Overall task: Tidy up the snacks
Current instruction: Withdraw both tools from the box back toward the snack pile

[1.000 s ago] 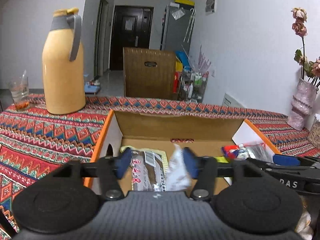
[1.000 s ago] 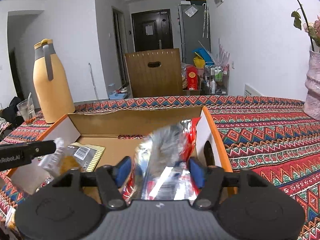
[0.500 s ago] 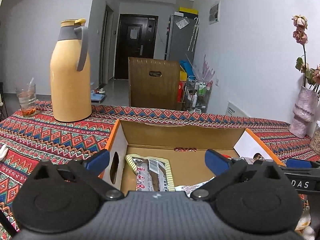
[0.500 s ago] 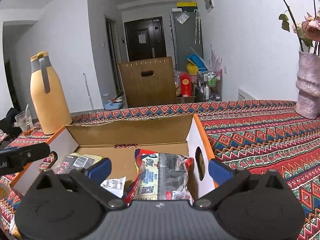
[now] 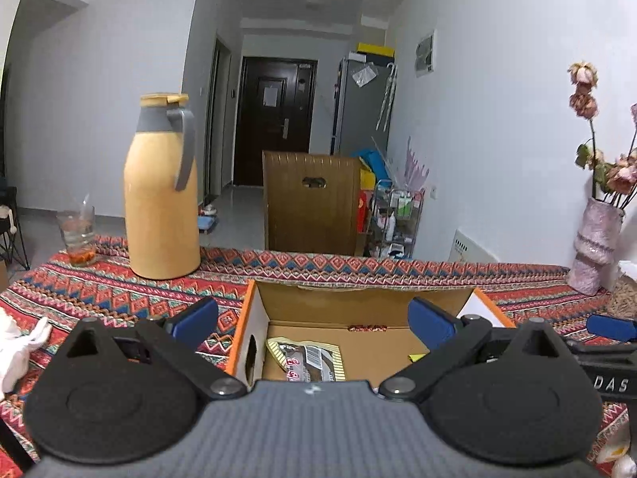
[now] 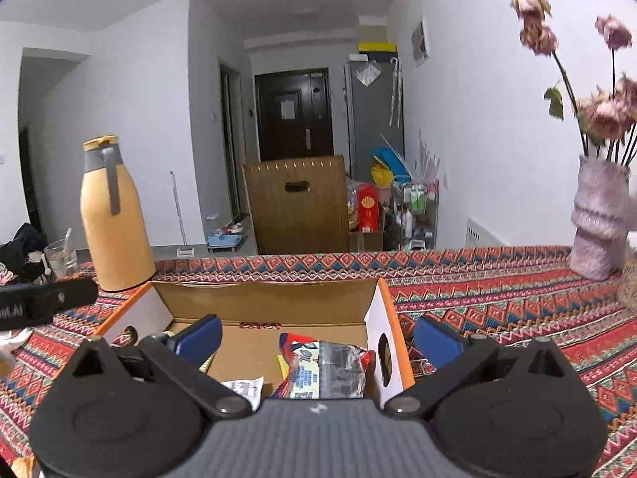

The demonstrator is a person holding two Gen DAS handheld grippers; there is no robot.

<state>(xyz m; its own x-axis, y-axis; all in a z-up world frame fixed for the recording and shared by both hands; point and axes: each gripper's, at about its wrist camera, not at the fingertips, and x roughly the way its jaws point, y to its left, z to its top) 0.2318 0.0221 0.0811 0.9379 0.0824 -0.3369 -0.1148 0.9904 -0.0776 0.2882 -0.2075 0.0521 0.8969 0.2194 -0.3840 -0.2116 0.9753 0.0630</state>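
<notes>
Both the left gripper (image 5: 312, 320) and right gripper (image 6: 316, 336) are hanging wide open, empty. 2 crinkly foil snack packets, one brown (image 5: 308, 360), one red-and-silver (image 6: 324, 368), are lying in the orange-edged cardboard box (image 6: 262, 298): light, slippery, crushable, best pinched by a sealed edge.

A tall yellow thermos jug (image 5: 161, 195) with a grey collar and handle stands upright on the counter (image 5: 119, 290), which is covered by a red, blue and orange patterned cloth. Just left of it is a drinking glass (image 5: 77, 235) with reddish dregs. At the far right a pale pink vase (image 6: 597, 219) holds dried roses (image 6: 537, 28). Beyond the counter stand a brown chair back (image 5: 312, 203), a wire trolley (image 5: 398, 219), a grey fridge (image 5: 364, 107) and a dark door (image 5: 274, 119).
</notes>
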